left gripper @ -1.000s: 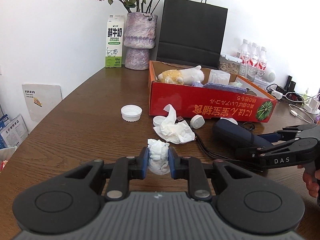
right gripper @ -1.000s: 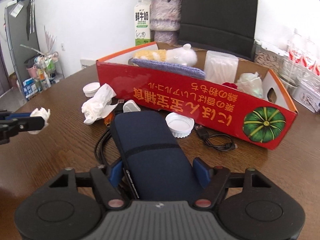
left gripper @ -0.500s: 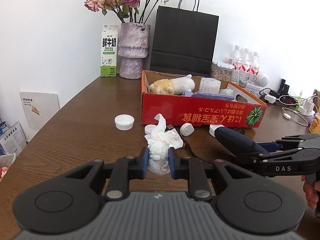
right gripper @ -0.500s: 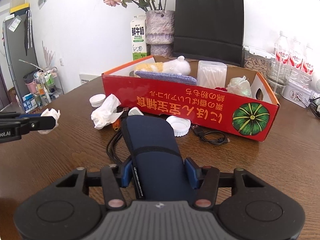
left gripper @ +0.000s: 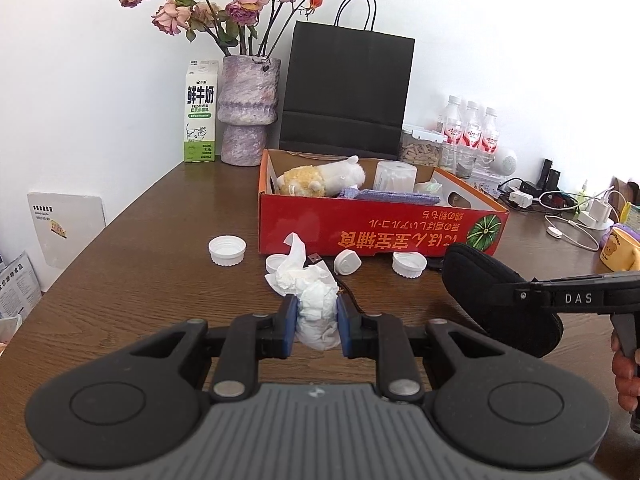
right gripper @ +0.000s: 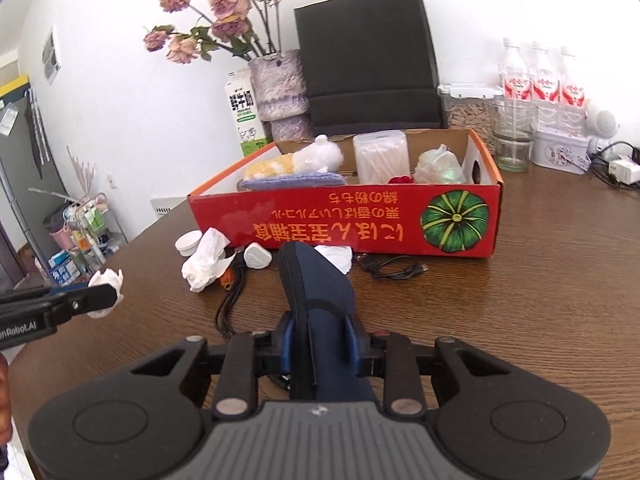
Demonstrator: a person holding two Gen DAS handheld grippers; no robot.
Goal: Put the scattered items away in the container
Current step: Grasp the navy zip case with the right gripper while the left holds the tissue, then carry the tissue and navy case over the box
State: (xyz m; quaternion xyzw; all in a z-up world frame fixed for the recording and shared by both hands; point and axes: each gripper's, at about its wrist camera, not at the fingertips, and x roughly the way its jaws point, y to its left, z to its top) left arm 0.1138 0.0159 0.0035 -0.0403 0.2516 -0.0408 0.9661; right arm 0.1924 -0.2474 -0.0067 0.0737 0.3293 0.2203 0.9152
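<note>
My left gripper (left gripper: 317, 312) is shut on a crumpled white tissue wad (left gripper: 320, 332), held above the brown table in front of the red cardboard box (left gripper: 380, 232). My right gripper (right gripper: 320, 340) has its jaws closing on a dark blue soft case (right gripper: 320, 280); the pads press its sides and it stands on edge, lifted off the table. The case (left gripper: 492, 292) also shows in the left wrist view. On the table before the box lie a loose tissue (left gripper: 296, 268), white caps (left gripper: 227, 250) and a black cable (right gripper: 394, 268).
The box holds a plush toy (left gripper: 324, 178), a purple cloth and a clear tub. Behind it stand a vase of roses (left gripper: 248, 108), a milk carton (left gripper: 200, 112) and a black paper bag (left gripper: 344, 92). Bottles, jars, chargers and a yellow mug (left gripper: 618, 248) crowd the right.
The right jaws have narrowed onto the dark blue case, rolled it from flat onto its edge and raised it off the table. The left gripper still grips the tissue wad.
</note>
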